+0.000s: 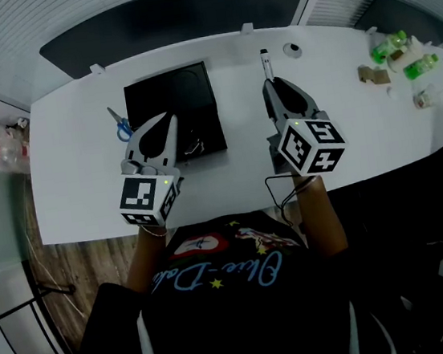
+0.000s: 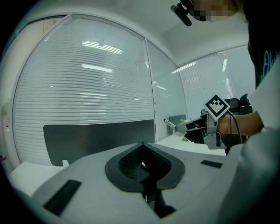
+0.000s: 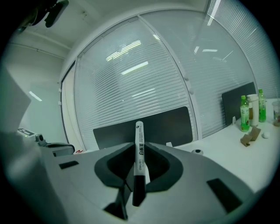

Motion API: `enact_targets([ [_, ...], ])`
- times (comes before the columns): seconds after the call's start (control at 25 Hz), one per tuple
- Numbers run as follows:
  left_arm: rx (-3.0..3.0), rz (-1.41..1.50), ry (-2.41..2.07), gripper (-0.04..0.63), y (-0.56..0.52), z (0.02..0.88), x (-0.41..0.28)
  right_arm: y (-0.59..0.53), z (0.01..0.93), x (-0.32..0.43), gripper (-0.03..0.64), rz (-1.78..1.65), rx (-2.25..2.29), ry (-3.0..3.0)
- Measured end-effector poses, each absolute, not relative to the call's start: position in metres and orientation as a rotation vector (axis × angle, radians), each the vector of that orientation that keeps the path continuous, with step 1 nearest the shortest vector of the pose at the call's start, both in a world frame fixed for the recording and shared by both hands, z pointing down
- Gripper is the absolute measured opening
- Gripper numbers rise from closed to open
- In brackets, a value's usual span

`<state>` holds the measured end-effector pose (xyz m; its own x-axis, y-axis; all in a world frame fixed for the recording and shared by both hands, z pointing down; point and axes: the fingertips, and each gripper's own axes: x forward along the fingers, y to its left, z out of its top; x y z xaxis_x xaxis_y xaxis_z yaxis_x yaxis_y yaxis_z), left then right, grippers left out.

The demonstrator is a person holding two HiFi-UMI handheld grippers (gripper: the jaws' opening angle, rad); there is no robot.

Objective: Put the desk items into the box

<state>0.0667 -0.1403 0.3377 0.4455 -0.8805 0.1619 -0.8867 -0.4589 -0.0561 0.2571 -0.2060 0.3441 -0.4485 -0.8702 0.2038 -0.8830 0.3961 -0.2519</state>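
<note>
Shirt (image 1: 219,278): black with print, at the desk's near edge.
Desk (image 1: 78,191): white, curved along the far side.
Left gripper (image 1: 170,120): above the near left part of the box; jaws pressed together, nothing between them.
Right gripper (image 1: 268,85): beside the left one, to the right of the box; jaws pinching the marker.
Marker (image 3: 139,144): white printed barrel, dark near end between the jaws, white end sticking out past the jaw tips toward the far edge; outside the box, to its right.
Box (image 1: 172,106): black, square, on the desk's left half; a thin pale loop inside at the near right, too small to tell.
Scissors (image 1: 120,125): blue handles, flat on the desk just left of the box.
Small round thing (image 1: 292,49): near the far edge, just beyond the marker's tip.
Bottles (image 1: 399,50): green, far right, cardboard scraps (image 1: 373,73) beside them.
</note>
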Motion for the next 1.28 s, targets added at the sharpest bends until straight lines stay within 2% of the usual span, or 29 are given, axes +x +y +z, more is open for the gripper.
enact_targets([
  [1.28,2.650,0.193,-1.653,0.008,-0.118,0.314,0.072,-0.173,0.303,0.247,0.075,0.538,1.543,-2.801],
])
